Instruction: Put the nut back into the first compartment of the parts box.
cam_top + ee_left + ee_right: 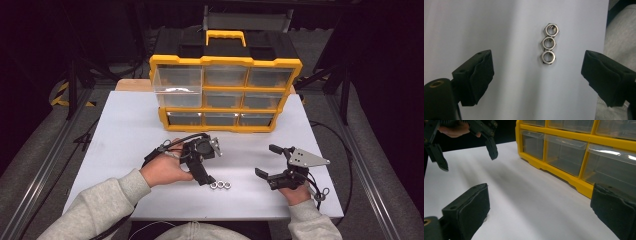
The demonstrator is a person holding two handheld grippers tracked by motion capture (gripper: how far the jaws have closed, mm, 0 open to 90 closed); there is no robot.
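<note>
My white table (130,135) sits in a dark room, with black stands and grey floor on either side of it. Taking the yellow organizer (225,92) at the table's far edge as my marker: its top-left clear drawer (177,80) stands pulled out toward me, the other drawers sit flush. Near the organizer's left front, my left gripper (537,72) hangs over the table with its jaws spread wide and nothing between them. Just below it, three steel nuts (549,44) lie touching in a short row on the bare white surface, well in front of the organizer's middle. Toward the organizer's right front, my right gripper (539,212) rests low over the table, jaws also wide apart and empty.
</note>
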